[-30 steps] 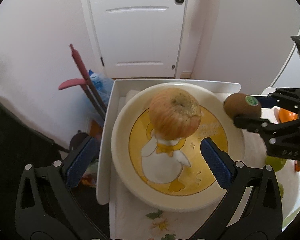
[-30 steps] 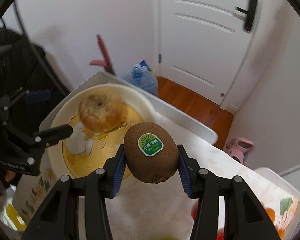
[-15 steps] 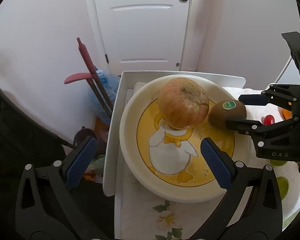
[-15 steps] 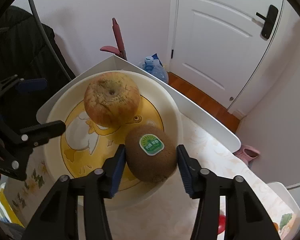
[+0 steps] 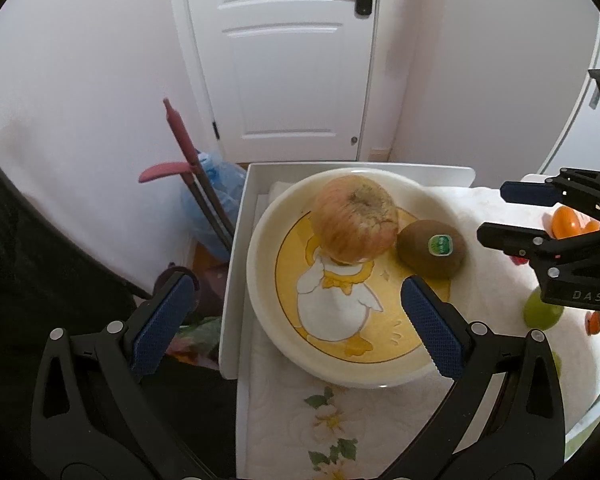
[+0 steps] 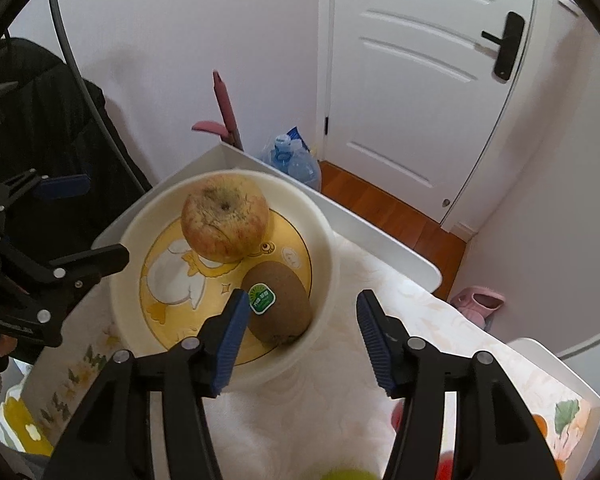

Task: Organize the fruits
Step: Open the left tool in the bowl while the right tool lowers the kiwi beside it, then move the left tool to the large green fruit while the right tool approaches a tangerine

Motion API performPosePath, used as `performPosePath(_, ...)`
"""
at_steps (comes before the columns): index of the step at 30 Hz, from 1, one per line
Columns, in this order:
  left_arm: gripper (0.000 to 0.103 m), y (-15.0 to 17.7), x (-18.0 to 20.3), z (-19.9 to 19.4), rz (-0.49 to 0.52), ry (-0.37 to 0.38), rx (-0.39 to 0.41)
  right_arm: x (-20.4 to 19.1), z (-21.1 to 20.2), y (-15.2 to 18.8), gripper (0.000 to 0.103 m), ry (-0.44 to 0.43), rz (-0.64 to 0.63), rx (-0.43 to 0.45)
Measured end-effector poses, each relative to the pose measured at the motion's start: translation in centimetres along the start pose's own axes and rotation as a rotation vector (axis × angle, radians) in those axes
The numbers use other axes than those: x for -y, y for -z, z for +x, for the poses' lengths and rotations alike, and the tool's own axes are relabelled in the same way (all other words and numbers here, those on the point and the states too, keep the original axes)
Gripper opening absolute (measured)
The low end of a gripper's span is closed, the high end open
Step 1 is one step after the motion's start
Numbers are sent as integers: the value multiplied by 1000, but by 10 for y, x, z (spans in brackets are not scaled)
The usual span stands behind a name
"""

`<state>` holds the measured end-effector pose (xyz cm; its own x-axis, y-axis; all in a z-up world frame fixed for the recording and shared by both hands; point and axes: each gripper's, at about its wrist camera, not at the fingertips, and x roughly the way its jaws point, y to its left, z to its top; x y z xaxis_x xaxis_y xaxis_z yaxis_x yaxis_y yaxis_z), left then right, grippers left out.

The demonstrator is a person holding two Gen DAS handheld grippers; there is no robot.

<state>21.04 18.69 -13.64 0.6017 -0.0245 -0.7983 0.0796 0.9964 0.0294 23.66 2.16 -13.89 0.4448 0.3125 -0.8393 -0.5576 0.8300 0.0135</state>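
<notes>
Kiwi (image 6: 278, 304) sits in the duck-print bowl (image 6: 324, 240), at about 5 o'clock from the apple (image 6: 225, 222) and just beside it. Right hand-held gripper (image 6: 300, 334) is spread open with nothing in it; left hand-held gripper (image 5: 296, 326) is wide open too. Kiwi's probably light, fuzzy and bruisable, so I'd pinch it gently across the short middle. The apple looks heavier and firm.
</notes>
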Motion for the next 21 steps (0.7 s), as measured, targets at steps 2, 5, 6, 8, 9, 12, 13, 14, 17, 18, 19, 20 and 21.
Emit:
performPosePath(2, 103, -1, 4, -8, 7, 4, 6, 0, -13, 1, 52, 14, 9, 19)
performPosePath(5, 103, 0, 14, -22, 20, 15, 13, 5, -32, 8, 52, 38, 35, 43)
performPosePath(6, 103, 0, 17, -27, 24, 17, 16, 6, -38, 11, 52, 49, 43, 46)
performPosePath(8, 103, 3, 26, -37, 34, 19, 20, 8, -52, 19, 68, 62, 60, 60)
performPosePath(9, 103, 5, 30, -42, 38, 19, 22, 10, -60, 24, 75, 61, 71, 68)
performPosePath(12, 103, 11, 45, -56, 40, 24, 22, 15, -81, 41, 86, 66, 104, 84)
performPosePath(13, 103, 13, 50, -61, 40, 28, 21, 18, -90, 48, 86, 73, 113, 90)
performPosePath(14, 103, 16, 55, -66, 41, 31, 22, 20, -96, 55, 86, 78, 119, 94)
performPosePath(17, 103, 23, 71, -78, 49, 36, 22, 26, -118, 77, 101, 107, 136, 109)
performPosePath(18, 103, 26, 77, -82, 53, 37, 23, 28, -124, 85, 103, 114, 143, 115)
performPosePath(19, 103, 30, 84, -86, 55, 39, 24, 30, -131, 93, 103, 119, 153, 119)
performPosePath(20, 103, 33, 93, -91, 57, 43, 23, 34, -139, 102, 103, 127, 170, 122)
performPosePath(21, 103, 37, 98, -94, 59, 47, 23, 38, -147, 111, 103, 133, 183, 124)
